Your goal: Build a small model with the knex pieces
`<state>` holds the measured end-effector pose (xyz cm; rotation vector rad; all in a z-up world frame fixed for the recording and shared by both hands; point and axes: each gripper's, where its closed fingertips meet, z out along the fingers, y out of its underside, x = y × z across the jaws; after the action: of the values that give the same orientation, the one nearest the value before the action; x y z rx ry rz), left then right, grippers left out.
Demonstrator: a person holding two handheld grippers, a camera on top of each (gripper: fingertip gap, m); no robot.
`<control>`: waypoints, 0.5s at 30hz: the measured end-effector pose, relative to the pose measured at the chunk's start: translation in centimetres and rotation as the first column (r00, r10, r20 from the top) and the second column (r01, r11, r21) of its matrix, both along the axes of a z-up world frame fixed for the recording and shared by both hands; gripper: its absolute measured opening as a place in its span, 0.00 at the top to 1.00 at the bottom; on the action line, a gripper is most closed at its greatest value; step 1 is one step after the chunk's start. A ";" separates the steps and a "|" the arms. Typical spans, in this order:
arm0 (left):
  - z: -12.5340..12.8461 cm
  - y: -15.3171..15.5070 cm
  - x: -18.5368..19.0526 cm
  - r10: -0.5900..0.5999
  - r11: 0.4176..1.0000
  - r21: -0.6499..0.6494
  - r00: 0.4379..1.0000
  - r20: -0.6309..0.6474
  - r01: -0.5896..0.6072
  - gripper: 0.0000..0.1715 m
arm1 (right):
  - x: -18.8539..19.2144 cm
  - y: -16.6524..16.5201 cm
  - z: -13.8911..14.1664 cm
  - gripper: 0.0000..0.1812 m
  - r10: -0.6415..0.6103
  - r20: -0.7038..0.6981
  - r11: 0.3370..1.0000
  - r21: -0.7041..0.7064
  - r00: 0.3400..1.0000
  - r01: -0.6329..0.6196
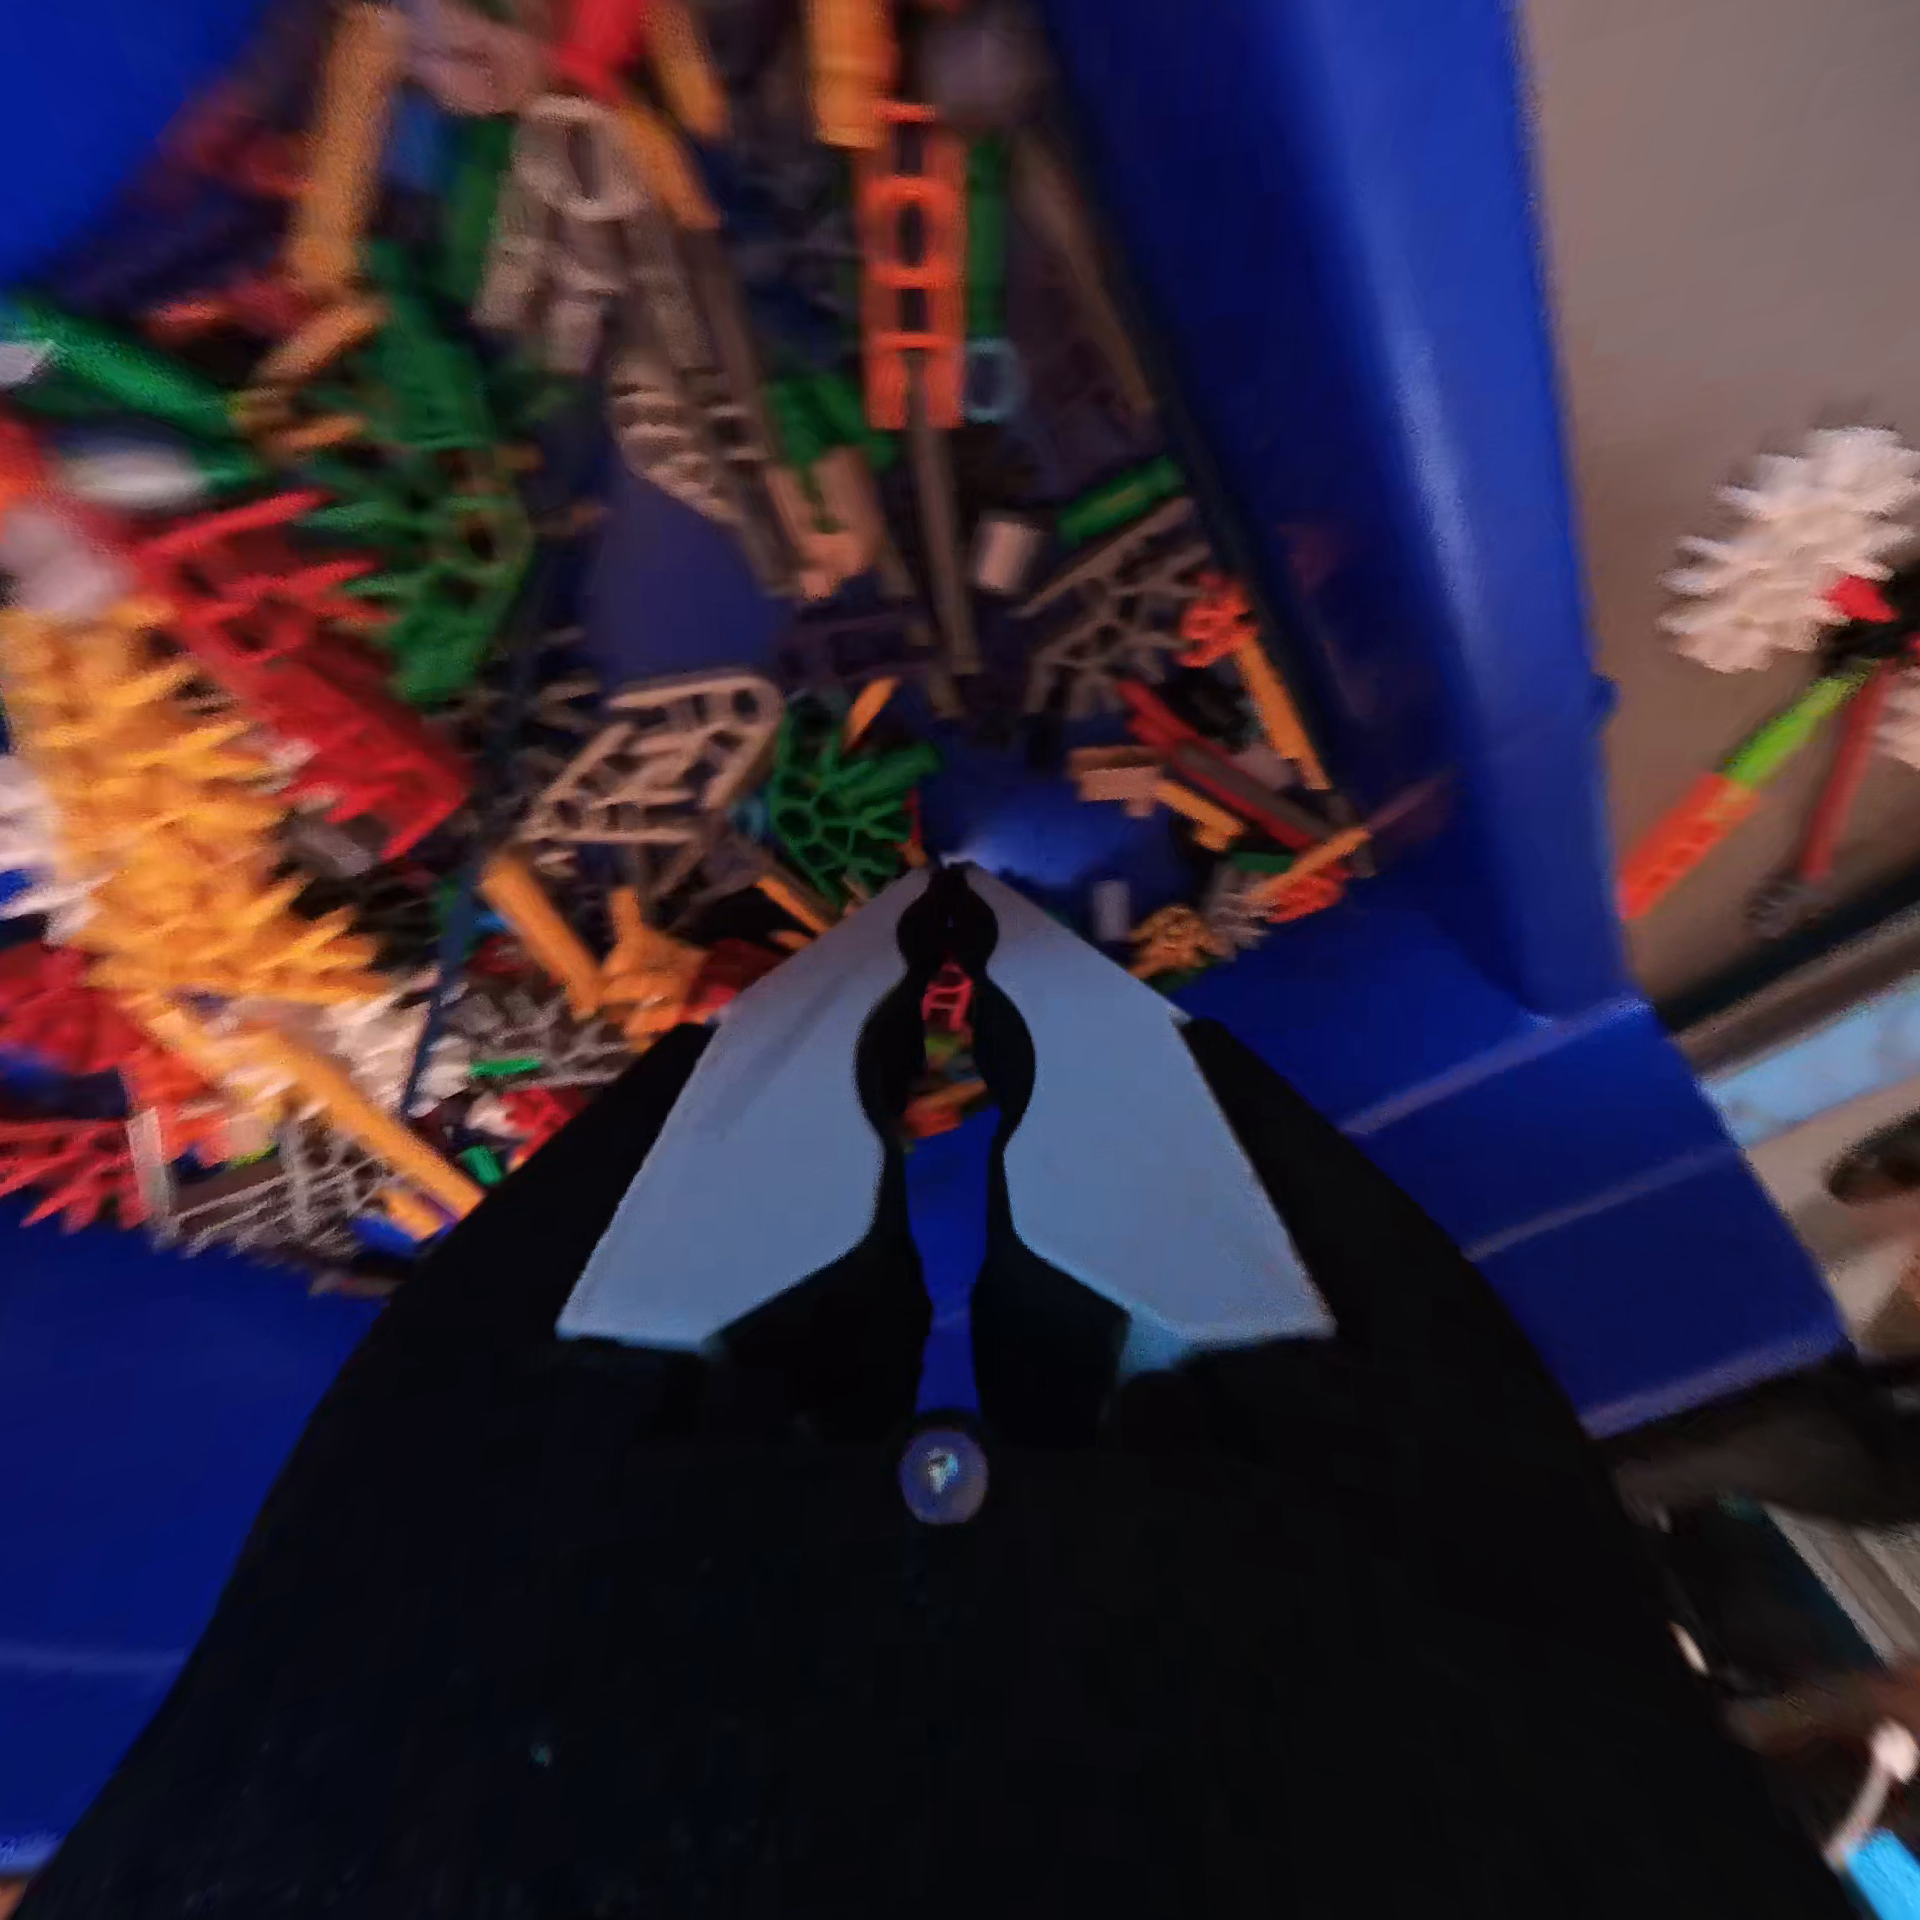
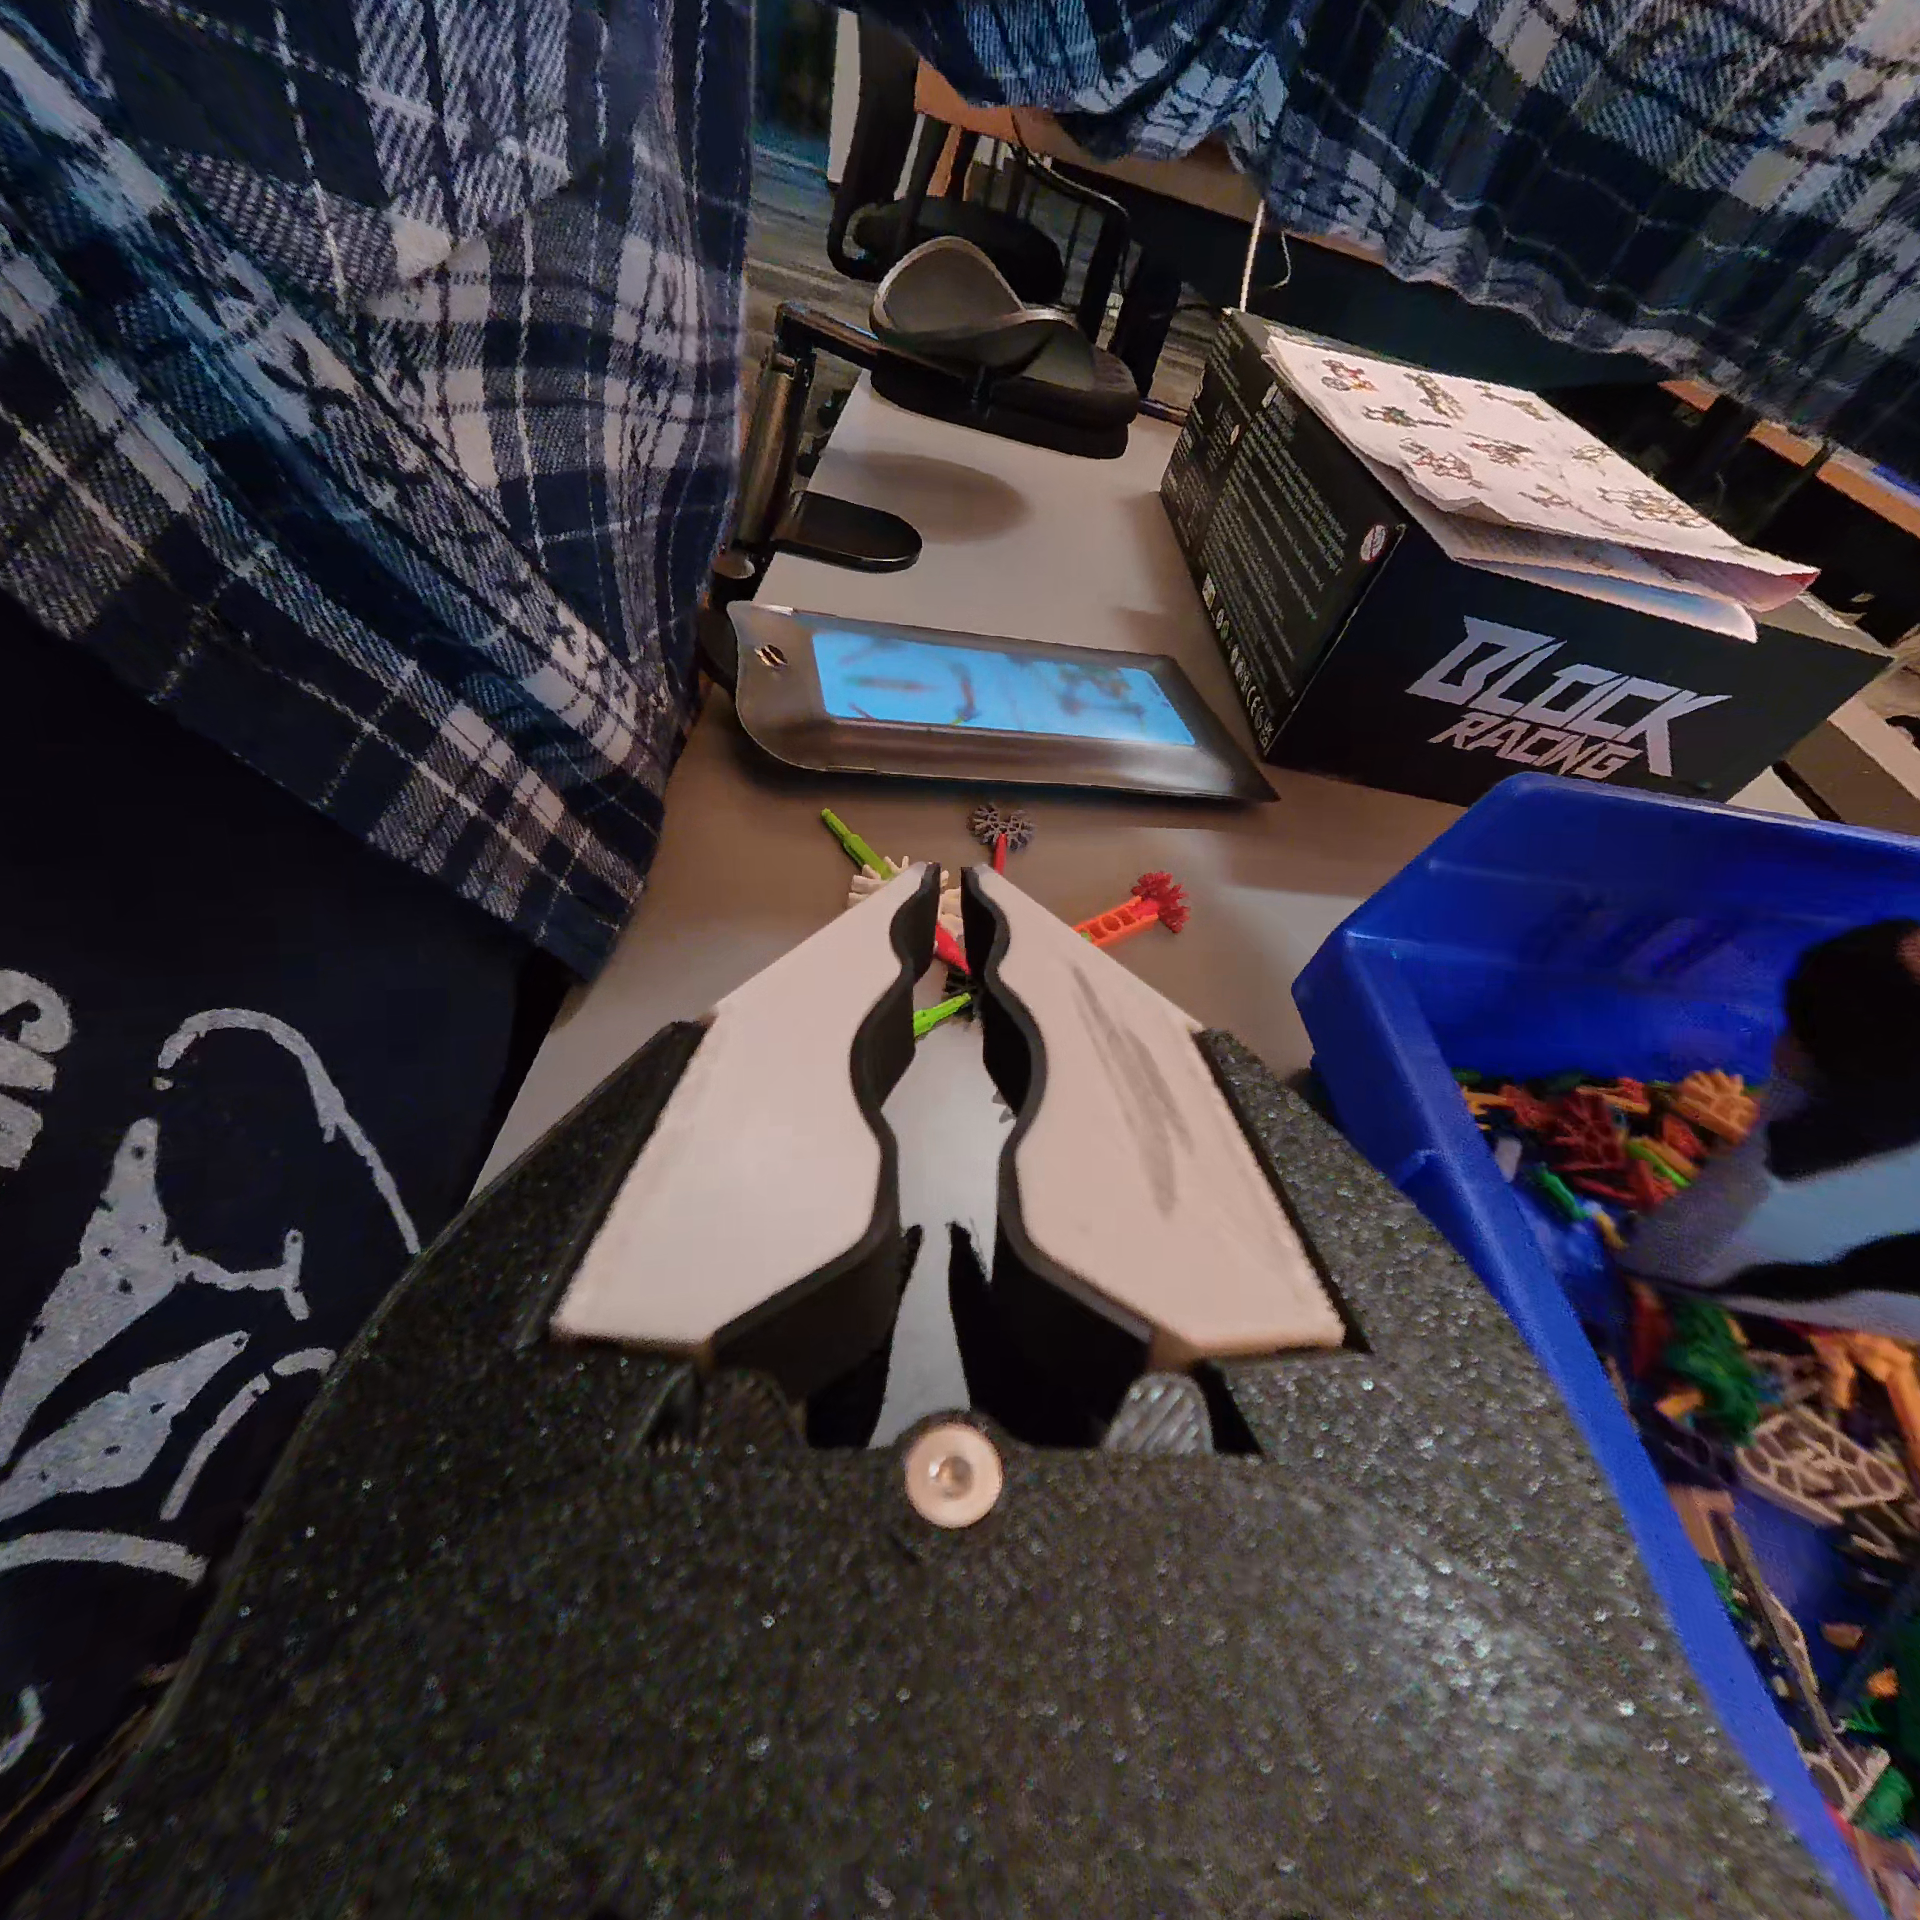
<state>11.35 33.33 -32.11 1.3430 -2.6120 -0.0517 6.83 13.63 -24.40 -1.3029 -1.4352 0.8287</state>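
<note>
My left gripper (image 1: pixel 948 875) is down inside a blue bin (image 1: pixel 1351 520) filled with a heap of coloured rod-and-connector building pieces (image 1: pixel 436 582). Its tips meet over the pile near a green connector (image 1: pixel 831 800), and I see nothing clamped between them; this view is blurred. My right gripper (image 2: pixel 948 878) is over the table, closed to a narrow slit. The slit lies on the red rod (image 2: pixel 950 948) of a small assembly with white (image 2: pixel 868 888), dark grey (image 2: pixel 1003 826) and red (image 2: pixel 1158 899) connectors. The assembly also shows in the left wrist view (image 1: pixel 1808 582).
The blue bin (image 2: pixel 1455 1143) stands right of my right gripper, with the left gripper (image 2: pixel 1808 1195) in it. A phone in a clear pouch (image 2: pixel 987 696), a black box (image 2: pixel 1455 623) with a printed sheet on top, and a black clamp stand (image 2: pixel 977 343) lie beyond. A person in a plaid shirt (image 2: pixel 364 364) is at the left.
</note>
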 end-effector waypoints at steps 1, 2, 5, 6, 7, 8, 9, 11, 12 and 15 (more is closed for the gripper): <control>0.2 0.6 0.5 0.024 1.000 0.020 0.999 0.028 -0.024 1.00 | 0.0 0.0 0.0 0.98 0.001 -0.002 1.000 0.000 1.000 -0.001; 0.6 0.7 0.7 0.036 0.999 0.007 0.998 0.045 -0.036 1.00 | 0.0 0.0 0.1 0.98 0.001 -0.003 1.000 0.000 1.000 -0.001; 1.9 -2.1 0.1 0.067 0.987 -0.151 0.997 0.028 -0.062 1.00 | 0.1 -0.1 0.2 0.98 0.003 -0.005 1.000 0.000 1.000 -0.003; 2.0 -3.1 -0.5 0.049 0.980 -0.191 0.999 0.010 -0.046 1.00 | 0.0 -0.1 0.1 0.98 0.006 -0.005 1.000 -0.002 1.000 -0.006; 1.9 -3.8 -1.1 0.026 0.978 -0.207 1.000 -0.013 -0.028 1.00 | 0.0 -0.2 0.1 0.98 0.008 -0.003 1.000 -0.001 1.000 -0.008; 1.6 -4.0 -1.8 0.011 0.979 -0.205 0.999 -0.041 -0.019 1.00 | 0.0 -0.2 0.1 0.98 0.011 -0.002 1.000 0.000 1.000 -0.011; 1.1 -4.0 -2.1 -0.001 0.982 -0.188 0.999 -0.045 -0.007 0.99 | 0.0 -0.3 0.1 0.98 0.014 0.000 1.000 0.001 1.000 -0.014; 0.7 -4.2 -2.6 0.001 0.982 -0.190 0.998 -0.069 -0.014 0.99 | 0.0 -0.3 0.1 0.98 0.013 0.002 1.000 0.005 1.000 -0.013; 0.5 -4.0 -2.6 0.003 0.984 -0.175 0.998 -0.070 -0.016 0.98 | 0.0 -0.3 0.1 0.98 0.012 0.003 1.000 0.006 1.000 -0.012; 0.5 -4.0 -2.0 0.012 0.985 -0.171 0.999 -0.044 -0.019 0.96 | 0.0 -0.2 0.2 0.98 0.009 -0.004 1.000 0.008 1.000 -0.009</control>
<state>9.33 29.28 -31.59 1.2883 -2.5056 0.1419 6.87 13.43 -24.17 -1.2893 -1.4409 0.8300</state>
